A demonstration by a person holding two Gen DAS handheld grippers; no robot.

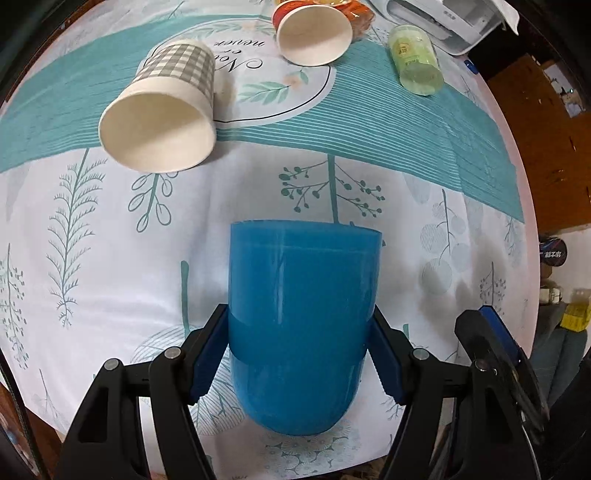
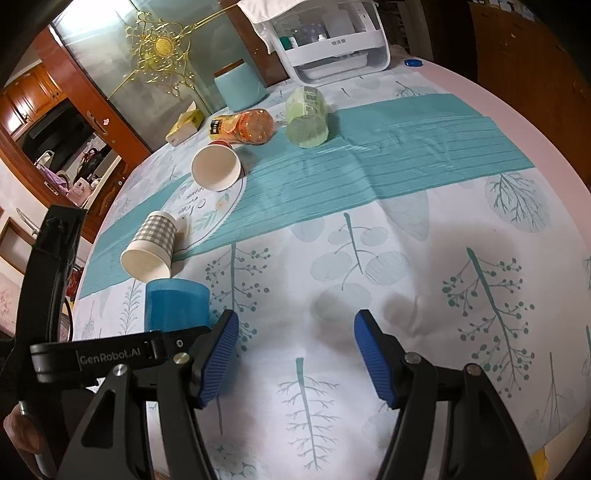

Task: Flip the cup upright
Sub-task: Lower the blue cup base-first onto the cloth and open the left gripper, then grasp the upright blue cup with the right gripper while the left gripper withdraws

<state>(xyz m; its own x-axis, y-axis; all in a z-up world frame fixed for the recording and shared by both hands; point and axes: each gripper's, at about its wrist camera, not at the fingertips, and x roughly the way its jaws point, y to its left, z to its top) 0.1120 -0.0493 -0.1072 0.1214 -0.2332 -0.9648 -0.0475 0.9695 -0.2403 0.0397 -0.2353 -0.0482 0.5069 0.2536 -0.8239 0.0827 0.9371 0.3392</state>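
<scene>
Left gripper [image 1: 297,354] pinches the blue cup [image 1: 303,317] low in frame: keep the squeeze, rotate slowly; right gripper [image 2: 291,354] hangs spread.

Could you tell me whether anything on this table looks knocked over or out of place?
Yes. The checked paper cup, the red paper cup, the green bottle and the orange bottle all lie on their sides. Nothing looks spilled. The left gripper holds the blue cup.

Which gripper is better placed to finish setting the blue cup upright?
Left. The left gripper is shut on the blue cup, a finger on each side. The right gripper is open and empty beside it, over bare tablecloth.
</scene>
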